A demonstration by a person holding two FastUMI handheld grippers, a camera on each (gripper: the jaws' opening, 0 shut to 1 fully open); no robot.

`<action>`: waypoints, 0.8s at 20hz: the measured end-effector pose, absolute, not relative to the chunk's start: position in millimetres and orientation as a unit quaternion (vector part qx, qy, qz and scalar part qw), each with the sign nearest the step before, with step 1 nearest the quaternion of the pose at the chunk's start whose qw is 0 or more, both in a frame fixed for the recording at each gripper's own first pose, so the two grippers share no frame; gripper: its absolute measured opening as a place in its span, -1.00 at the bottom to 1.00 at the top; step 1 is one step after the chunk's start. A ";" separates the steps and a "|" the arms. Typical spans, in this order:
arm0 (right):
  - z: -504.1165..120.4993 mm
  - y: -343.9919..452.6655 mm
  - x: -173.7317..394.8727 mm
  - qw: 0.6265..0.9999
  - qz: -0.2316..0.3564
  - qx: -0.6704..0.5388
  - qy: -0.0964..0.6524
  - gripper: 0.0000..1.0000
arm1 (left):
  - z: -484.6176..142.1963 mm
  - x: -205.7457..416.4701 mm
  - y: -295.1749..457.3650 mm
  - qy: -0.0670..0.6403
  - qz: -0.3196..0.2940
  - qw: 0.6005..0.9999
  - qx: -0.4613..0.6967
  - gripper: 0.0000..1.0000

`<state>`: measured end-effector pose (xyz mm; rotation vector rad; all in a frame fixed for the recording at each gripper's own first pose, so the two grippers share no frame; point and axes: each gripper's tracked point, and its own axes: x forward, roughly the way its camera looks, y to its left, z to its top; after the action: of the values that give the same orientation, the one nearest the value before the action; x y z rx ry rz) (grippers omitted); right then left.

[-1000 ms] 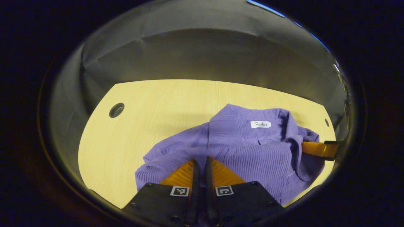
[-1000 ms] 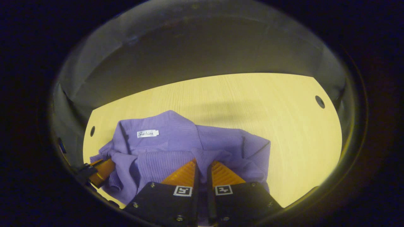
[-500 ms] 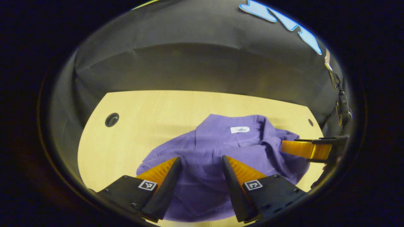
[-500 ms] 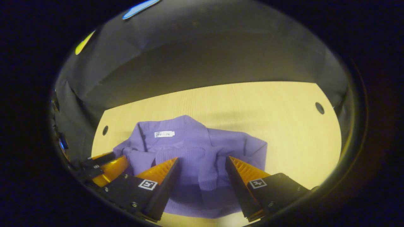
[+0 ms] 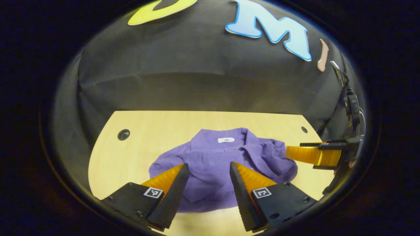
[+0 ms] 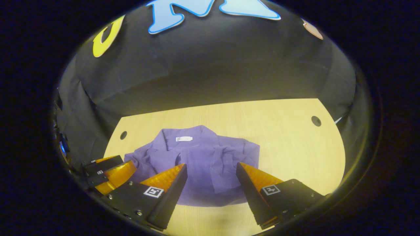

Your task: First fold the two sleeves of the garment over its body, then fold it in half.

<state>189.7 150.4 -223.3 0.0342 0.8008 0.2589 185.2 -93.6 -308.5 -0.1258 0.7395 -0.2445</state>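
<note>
A purple ribbed garment (image 5: 213,160) lies folded in a rumpled bundle on the light wooden table (image 5: 144,131), its white neck label facing up at the far side. In the right gripper view the same garment (image 6: 203,157) lies ahead of the fingers. My left gripper (image 5: 206,167) is open above the garment's near edge, nothing between its fingers. My right gripper (image 6: 210,167) is open too, held above the near edge with nothing in it. The right gripper (image 5: 311,155) also shows at the right of the left gripper view, beside the garment. The left gripper (image 6: 111,172) appears at the lower left of the right gripper view.
The table has round cable holes, one at the far left (image 5: 123,134), one at the far right (image 5: 304,129), and two in the right gripper view (image 6: 316,121) (image 6: 123,135). The booth's black cloth wall (image 5: 197,75) rises right behind the table.
Both grippers, shut on the garment a second ago, have let go and opened. They have since lifted and drawn back, and the garment lies folded on the table.
</note>
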 end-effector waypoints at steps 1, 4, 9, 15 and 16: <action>-214.3 148.9 180.7 0.917 0.125 0.017 0.379 0.76 | -298.3 175.3 -96.1 0.352 -0.123 0.926 -0.059 0.67; -190.5 144.4 151.8 0.926 0.128 0.024 0.353 0.86 | -269.8 144.2 -102.6 0.330 -0.137 0.932 -0.063 0.58; -157.6 134.8 101.7 0.942 0.128 0.031 0.309 0.86 | -225.9 99.2 -97.2 0.285 -0.140 0.946 -0.066 0.58; -126.5 123.0 42.3 0.958 0.125 0.028 0.255 0.86 | -185.5 43.4 -88.8 0.235 -0.139 0.960 -0.064 0.76; -121.6 120.7 33.9 0.961 0.122 0.031 0.246 0.86 | -180.0 35.0 -86.8 0.227 -0.137 0.962 -0.062 0.56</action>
<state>33.9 120.7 -121.6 0.0621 0.4976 0.2474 35.0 -86.8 -180.0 -0.1254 0.4608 -0.2780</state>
